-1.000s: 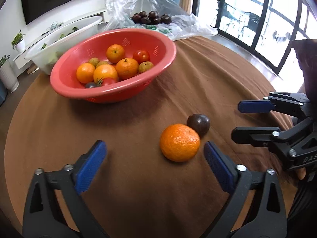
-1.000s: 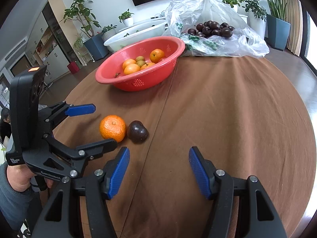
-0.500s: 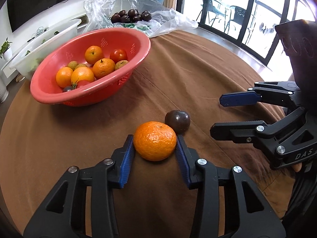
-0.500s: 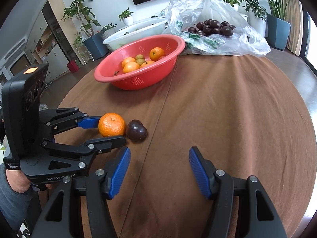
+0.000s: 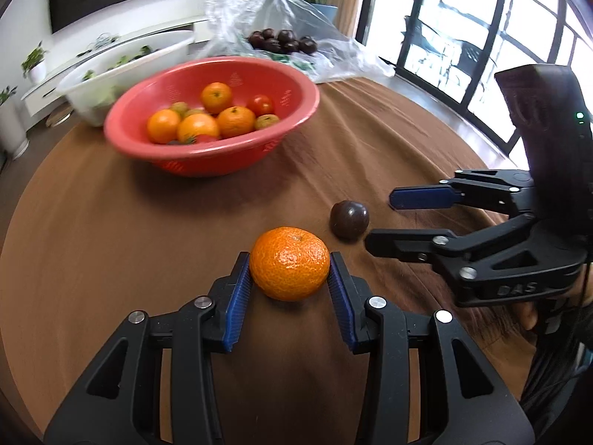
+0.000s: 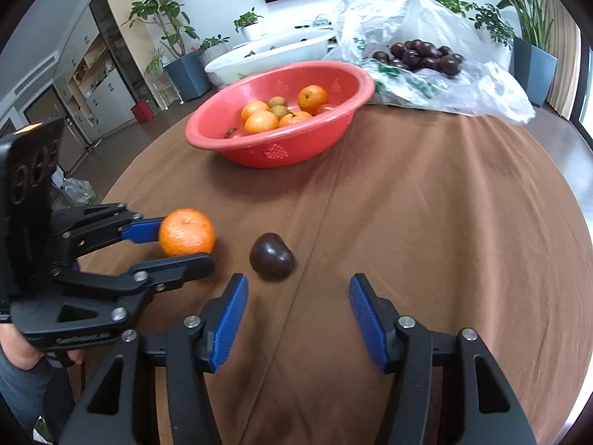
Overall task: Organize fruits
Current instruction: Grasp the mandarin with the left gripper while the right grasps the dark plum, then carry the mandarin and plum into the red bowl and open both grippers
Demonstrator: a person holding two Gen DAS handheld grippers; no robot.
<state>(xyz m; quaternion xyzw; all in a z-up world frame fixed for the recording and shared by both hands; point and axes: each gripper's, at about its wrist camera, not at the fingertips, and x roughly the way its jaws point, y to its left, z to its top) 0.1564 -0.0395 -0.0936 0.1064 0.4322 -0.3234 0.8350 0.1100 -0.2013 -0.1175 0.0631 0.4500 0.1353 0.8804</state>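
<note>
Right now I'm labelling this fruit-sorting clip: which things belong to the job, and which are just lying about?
Job:
orange, gripped by left gripper
dark plum, ahead of open right gripper
red bowl
bag of plums

Lying about:
white tub
potted plants

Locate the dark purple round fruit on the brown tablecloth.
The dark purple round fruit lies loose on the brown tablecloth, just ahead of the open right gripper, beside the clamped orange mandarin.

Two close wrist views, angled down (shared: red basin (image 5: pixel 207 155) (image 6: pixel 278 148)).
</note>
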